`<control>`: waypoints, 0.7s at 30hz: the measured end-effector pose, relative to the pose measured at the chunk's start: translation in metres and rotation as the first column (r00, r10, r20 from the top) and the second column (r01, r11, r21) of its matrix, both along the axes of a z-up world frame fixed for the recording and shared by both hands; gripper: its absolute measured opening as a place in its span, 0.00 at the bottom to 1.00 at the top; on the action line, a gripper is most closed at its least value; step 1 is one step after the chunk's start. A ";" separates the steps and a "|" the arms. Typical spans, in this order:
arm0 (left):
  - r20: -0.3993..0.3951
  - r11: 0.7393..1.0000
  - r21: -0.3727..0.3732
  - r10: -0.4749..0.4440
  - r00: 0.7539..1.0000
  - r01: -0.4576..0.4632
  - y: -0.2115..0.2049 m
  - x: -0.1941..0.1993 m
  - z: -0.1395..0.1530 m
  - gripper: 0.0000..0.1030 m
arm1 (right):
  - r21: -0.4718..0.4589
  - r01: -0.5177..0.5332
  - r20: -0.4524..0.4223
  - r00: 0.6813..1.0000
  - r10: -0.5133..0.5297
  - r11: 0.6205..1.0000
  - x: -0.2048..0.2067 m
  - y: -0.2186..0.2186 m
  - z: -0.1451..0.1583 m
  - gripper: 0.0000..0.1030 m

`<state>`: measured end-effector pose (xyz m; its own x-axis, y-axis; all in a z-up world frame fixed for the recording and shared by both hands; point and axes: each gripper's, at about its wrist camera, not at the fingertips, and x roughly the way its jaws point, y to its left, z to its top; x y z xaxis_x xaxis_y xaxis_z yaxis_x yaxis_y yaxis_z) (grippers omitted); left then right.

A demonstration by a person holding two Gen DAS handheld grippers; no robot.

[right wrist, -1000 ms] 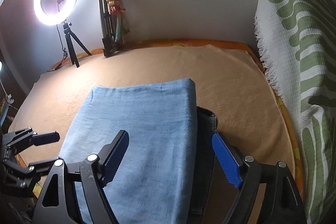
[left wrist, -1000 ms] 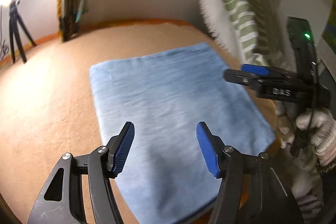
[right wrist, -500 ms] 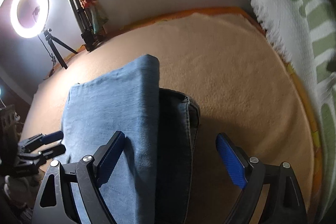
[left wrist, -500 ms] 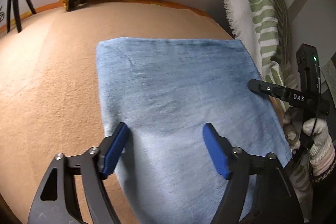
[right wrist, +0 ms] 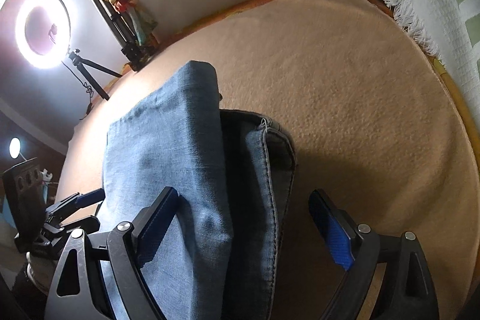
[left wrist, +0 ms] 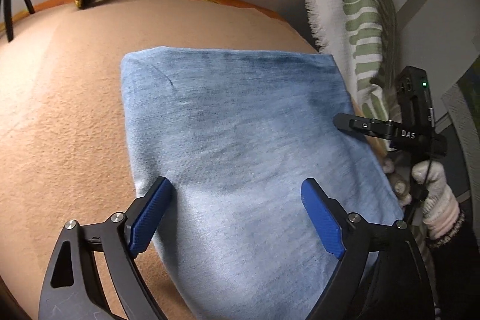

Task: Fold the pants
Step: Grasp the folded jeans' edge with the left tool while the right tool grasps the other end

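A lit ring light (right wrist: 42,30) on a tripod stands at the bed's far left edge. The folded pants (left wrist: 240,158) lie on the tan blanket (right wrist: 360,116) (waistband exposed rightward). Left gripper (left wrist: 237,215) and right gripper (right wrist: 243,224), jaws just widening, straddle denim unclenched. A green-patterned throw (left wrist: 357,20) hangs along the right edge.
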<state>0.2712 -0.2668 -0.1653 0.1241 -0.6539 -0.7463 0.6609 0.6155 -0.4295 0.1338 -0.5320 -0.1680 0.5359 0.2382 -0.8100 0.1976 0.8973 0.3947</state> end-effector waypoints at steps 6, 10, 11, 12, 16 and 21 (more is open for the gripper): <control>-0.073 0.991 -0.100 0.084 0.994 -0.091 0.021 0.011 0.000 0.84 | 0.001 -0.046 0.000 0.999 0.046 0.999 0.002 0.003 0.000 0.92; -0.067 0.982 -0.098 0.154 0.986 -0.160 0.037 0.021 0.001 0.84 | 0.013 -0.053 -0.014 0.999 0.053 0.999 0.002 0.002 0.001 0.88; -0.065 0.981 -0.098 0.161 0.985 -0.167 0.041 0.022 0.001 0.84 | 0.015 -0.056 -0.017 0.998 0.056 0.998 0.002 0.002 0.001 0.87; -0.063 0.981 -0.092 0.165 0.984 -0.170 0.043 0.025 0.001 0.83 | 0.018 -0.060 -0.019 0.998 0.061 0.998 0.002 0.002 0.002 0.86; -0.082 0.985 -0.062 0.154 0.985 -0.159 0.037 0.029 -0.007 0.75 | 0.021 -0.078 -0.016 0.997 0.078 0.997 0.004 0.003 0.001 0.85; -0.091 0.988 -0.070 0.133 0.987 -0.140 0.035 0.029 -0.013 0.67 | 0.046 -0.106 0.008 0.994 0.106 0.993 0.003 0.006 -0.001 0.83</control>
<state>0.3001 -0.2314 -0.1778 0.1538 -0.6907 -0.7066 0.5315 0.6607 -0.5301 0.1366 -0.5260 -0.1692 0.5103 0.3312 -0.7937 0.1003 0.8936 0.4374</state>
